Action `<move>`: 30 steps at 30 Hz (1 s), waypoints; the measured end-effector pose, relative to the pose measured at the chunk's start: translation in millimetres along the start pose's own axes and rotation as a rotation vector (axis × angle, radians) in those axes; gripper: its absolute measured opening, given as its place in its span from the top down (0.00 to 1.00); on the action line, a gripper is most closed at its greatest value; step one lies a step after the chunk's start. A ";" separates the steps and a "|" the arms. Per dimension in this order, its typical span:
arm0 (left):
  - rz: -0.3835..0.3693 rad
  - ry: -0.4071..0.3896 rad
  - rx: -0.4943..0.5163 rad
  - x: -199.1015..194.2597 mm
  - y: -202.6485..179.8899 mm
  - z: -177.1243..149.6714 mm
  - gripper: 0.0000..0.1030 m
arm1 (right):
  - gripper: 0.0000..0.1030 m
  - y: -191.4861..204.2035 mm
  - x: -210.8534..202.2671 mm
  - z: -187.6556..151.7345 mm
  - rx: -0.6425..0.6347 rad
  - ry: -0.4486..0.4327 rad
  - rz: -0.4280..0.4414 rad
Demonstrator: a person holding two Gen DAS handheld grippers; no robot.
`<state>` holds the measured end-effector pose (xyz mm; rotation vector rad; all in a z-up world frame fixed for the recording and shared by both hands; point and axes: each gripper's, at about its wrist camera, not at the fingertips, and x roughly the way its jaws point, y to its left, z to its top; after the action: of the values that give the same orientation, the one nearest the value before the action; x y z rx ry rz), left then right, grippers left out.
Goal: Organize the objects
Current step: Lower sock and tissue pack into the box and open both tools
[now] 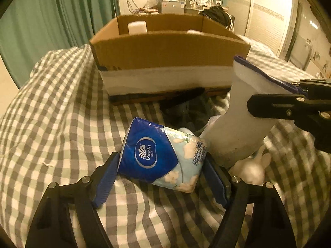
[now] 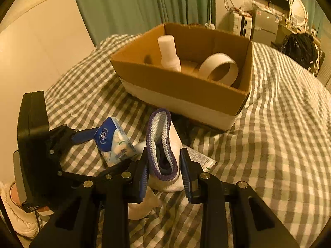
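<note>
My left gripper is shut on a blue Vinda tissue pack, held just above the checked bedspread; the pack also shows in the right wrist view. My right gripper is shut on a white sock with a purple cuff, lifted off the bed; the sock also shows in the left wrist view. An open cardboard box stands beyond both, holding a white bottle and a tape roll. The box also shows in the left wrist view.
The checked bedspread covers the bed. A second white sock and a dark item lie near the box. A paper sachet lies under the sock. Green curtains and a cluttered desk are behind.
</note>
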<state>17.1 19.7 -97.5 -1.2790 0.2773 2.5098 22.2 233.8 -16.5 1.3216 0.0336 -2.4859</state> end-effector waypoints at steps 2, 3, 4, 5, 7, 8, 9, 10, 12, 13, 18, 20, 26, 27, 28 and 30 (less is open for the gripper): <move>0.002 -0.005 -0.008 -7.1 3.8 2.2 0.22 | 0.75 5.1 -10.3 3.7 -0.026 -0.024 -0.016; 0.003 -0.008 -0.015 -10.7 6.0 3.1 0.22 | 0.75 7.8 -18.1 6.2 -0.042 -0.045 -0.028; 0.005 -0.011 -0.022 -14.6 7.7 5.0 0.22 | 0.75 9.7 -24.9 8.7 -0.054 -0.063 -0.039; 0.016 -0.026 -0.023 -21.0 9.0 7.6 0.22 | 0.75 10.5 -29.9 10.2 -0.061 -0.077 -0.044; 0.035 -0.068 -0.013 -35.6 -1.4 13.0 0.22 | 0.75 11.5 -42.3 15.0 -0.071 -0.108 -0.055; 0.038 -0.089 -0.010 -43.2 -1.7 16.9 0.22 | 0.76 11.3 -47.2 17.3 -0.073 -0.120 -0.059; 0.040 -0.106 -0.010 -49.2 -0.9 18.0 0.22 | 0.76 10.6 -52.5 20.1 -0.075 -0.132 -0.064; 0.046 -0.123 -0.010 -56.2 0.9 20.6 0.22 | 0.76 10.6 -57.3 23.3 -0.076 -0.145 -0.069; 0.060 -0.158 -0.006 -67.2 1.7 27.5 0.22 | 0.76 12.1 -63.9 31.2 -0.082 -0.166 -0.072; 0.065 -0.174 -0.005 -72.4 2.9 33.1 0.22 | 0.76 12.1 -67.9 35.6 -0.084 -0.179 -0.074; 0.081 -0.256 0.003 -91.5 5.5 69.6 0.22 | 0.76 9.7 -86.6 62.5 -0.097 -0.247 -0.094; 0.080 -0.284 0.002 -96.2 8.2 85.5 0.22 | 0.76 7.1 -93.6 74.5 -0.101 -0.274 -0.106; 0.073 -0.343 -0.020 -91.3 19.9 138.7 0.22 | 0.76 -7.7 -101.7 122.7 -0.095 -0.334 -0.146; 0.073 -0.348 -0.023 -88.4 21.9 145.8 0.22 | 0.76 -10.8 -100.1 131.4 -0.094 -0.339 -0.152; 0.075 -0.350 -0.025 -84.5 23.6 153.8 0.22 | 0.76 -14.6 -98.0 140.6 -0.092 -0.339 -0.154; 0.077 -0.349 -0.025 -73.6 26.8 170.1 0.22 | 0.76 -22.3 -91.4 157.5 -0.086 -0.335 -0.152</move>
<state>-79.7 33.5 62.2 -0.8296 0.2171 2.7497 -63.5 252.8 144.6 0.8846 0.1665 -2.7680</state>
